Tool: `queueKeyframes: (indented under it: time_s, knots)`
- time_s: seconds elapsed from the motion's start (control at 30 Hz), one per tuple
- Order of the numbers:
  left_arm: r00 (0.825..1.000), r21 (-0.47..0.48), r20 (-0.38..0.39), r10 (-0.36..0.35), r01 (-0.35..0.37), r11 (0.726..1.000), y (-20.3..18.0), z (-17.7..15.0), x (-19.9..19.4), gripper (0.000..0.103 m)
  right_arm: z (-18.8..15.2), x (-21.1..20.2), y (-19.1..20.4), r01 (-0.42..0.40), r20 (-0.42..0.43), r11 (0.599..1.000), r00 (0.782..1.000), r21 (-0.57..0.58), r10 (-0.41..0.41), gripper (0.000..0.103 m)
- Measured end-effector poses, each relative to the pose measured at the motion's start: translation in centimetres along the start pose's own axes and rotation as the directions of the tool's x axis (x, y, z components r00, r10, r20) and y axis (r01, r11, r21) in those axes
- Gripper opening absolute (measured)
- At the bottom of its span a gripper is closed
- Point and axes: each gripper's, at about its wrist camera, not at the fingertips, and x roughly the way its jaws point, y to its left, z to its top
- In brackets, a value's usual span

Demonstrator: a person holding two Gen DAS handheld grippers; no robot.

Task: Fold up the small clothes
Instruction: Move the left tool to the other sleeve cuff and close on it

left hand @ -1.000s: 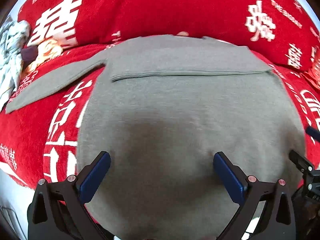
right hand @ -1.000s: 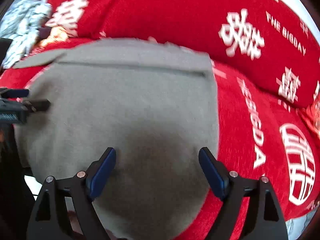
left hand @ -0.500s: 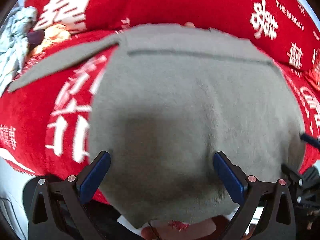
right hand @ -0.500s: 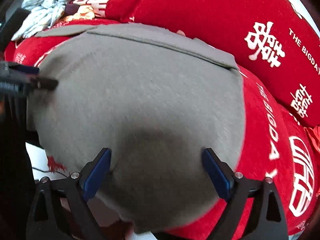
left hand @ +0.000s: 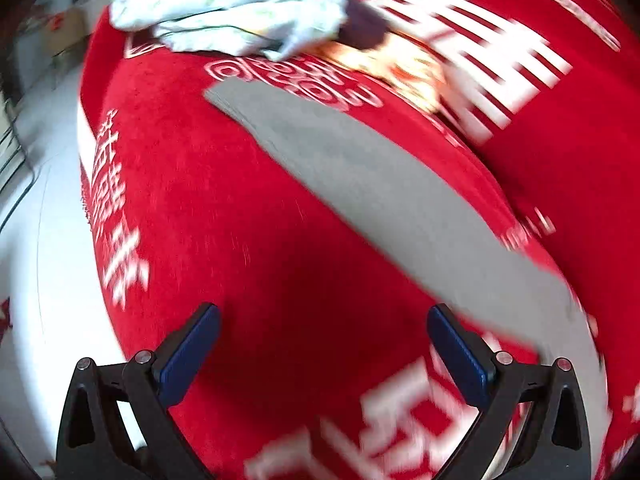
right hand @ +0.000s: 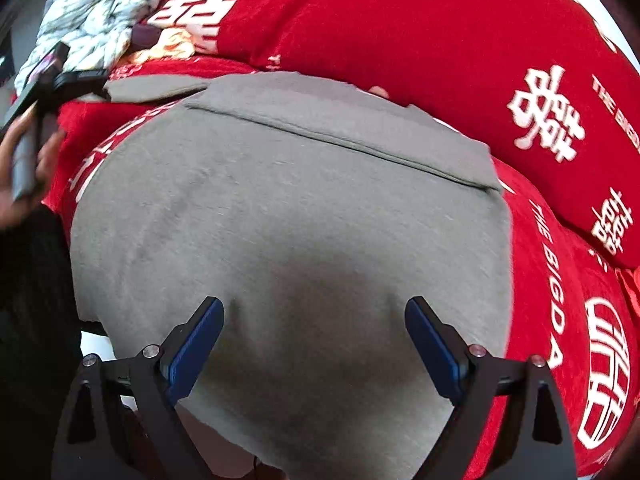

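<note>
A grey sweater [right hand: 288, 216] lies flat on the red blanket [right hand: 552, 248], its far part folded over as a band [right hand: 340, 124]. One long grey sleeve [left hand: 360, 176] stretches out to the left across the blanket [left hand: 224, 208]. My left gripper [left hand: 324, 320] is open above the red fabric, with the sleeve running past its right finger [left hand: 456, 344]; the view is blurred. My right gripper [right hand: 315, 308] is open over the near part of the sweater's body, nothing between its pads. A hand [right hand: 40, 160] holding the left tool shows at the left edge of the right wrist view.
A pile of white patterned clothes [left hand: 240, 12] and an orange-printed garment [left hand: 404, 68] lie beyond the sleeve's end. A red cushion with white characters [right hand: 400, 32] rises behind the sweater. White floor [left hand: 36, 248] lies past the blanket's left edge.
My left gripper has swung left off the sweater's body, rolling as it went, and now looks along the outstretched sleeve. My right gripper shifted slightly over the body and stays open.
</note>
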Motion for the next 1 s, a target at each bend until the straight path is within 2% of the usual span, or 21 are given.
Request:
queueKeyframes:
  time_s: [0.07, 0.1, 0.17, 0.23, 0.4, 0.47, 0.6, 0.77, 0.8, 0.83, 0.87, 0.9, 1.0]
  knots:
    - [1.000, -0.056, -0.031, -0.003, 0.002, 0.998, 0.4, 1.9, 1.8, 0.103, 0.5, 0.4, 0.6, 0.000, -0.013, 1.000, 1.000, -0.011, 0.000, 0.093]
    - [1.000, -0.066, 0.000, 0.016, -0.015, 0.998, 0.2, 2.8, 1.9, 0.103, 1.0, 0.8, 1.0, 0.000, -0.024, 1.000, 1.000, -0.017, 0.000, 0.093]
    - [1.000, -0.102, -0.005, -0.022, 0.021, 0.995, 0.4, 5.0, 3.1, 0.103, 1.8, 1.2, 1.6, 0.002, -0.038, 1.000, 0.999, -0.025, -0.003, 0.093]
    - [1.000, -0.151, 0.000, -0.016, 0.015, 0.988, 0.8, 7.0, 4.0, 0.103, 2.4, 1.5, 1.9, 0.004, -0.048, 0.999, 0.999, -0.032, -0.006, 0.093]
    - [1.000, -0.263, 0.029, 0.009, -0.001, 0.965, 1.9, 9.9, 5.6, 0.103, 4.3, 2.7, 3.2, 0.011, -0.077, 0.998, 0.997, -0.058, -0.015, 0.093]
    - [0.999, -0.267, 0.046, 0.025, -0.012, 0.964, 1.7, 10.7, 6.2, 0.103, 4.9, 3.2, 3.7, 0.014, -0.089, 0.997, 0.996, -0.072, -0.021, 0.093]
    - [0.998, -0.226, 0.063, -0.005, 0.020, 0.974, 1.8, 11.2, 6.4, 0.102, 6.3, 4.0, 4.7, 0.015, -0.095, 0.995, 0.995, -0.097, -0.024, 0.093]
    - [0.994, -0.243, 0.106, -0.037, 0.062, 0.968, 2.8, 10.7, 5.7, 0.093, 7.9, 5.1, 5.4, 0.006, -0.102, 0.995, 0.995, -0.096, -0.016, 0.093]
    - [0.994, -0.241, 0.110, -0.028, 0.054, 0.969, 2.8, 10.9, 5.7, 0.074, 8.3, 5.2, 5.6, 0.010, -0.099, 0.994, 0.995, -0.105, -0.020, 0.093]
    - [0.993, -0.237, 0.111, -0.023, 0.049, 0.970, 3.0, 11.2, 5.7, 0.040, 8.6, 5.2, 5.8, 0.016, -0.093, 0.994, 0.995, -0.112, -0.026, 0.093]
    - [0.994, -0.238, 0.098, -0.038, 0.060, 0.969, 3.2, 11.3, 6.1, 0.024, 8.8, 5.2, 6.0, 0.020, -0.087, 0.993, 0.996, -0.118, -0.030, 0.093]
    - [0.995, -0.254, 0.074, -0.071, 0.088, 0.963, 3.8, 11.4, 6.6, 0.014, 9.1, 5.1, 6.2, 0.022, -0.079, 0.992, 0.996, -0.124, -0.032, 0.093]
    - [0.981, -0.295, 0.092, -0.173, 0.192, 0.936, 5.5, 11.1, 6.7, 0.014, 10.1, 5.1, 6.7, 0.008, -0.061, 0.991, 0.998, -0.133, -0.017, 0.093]
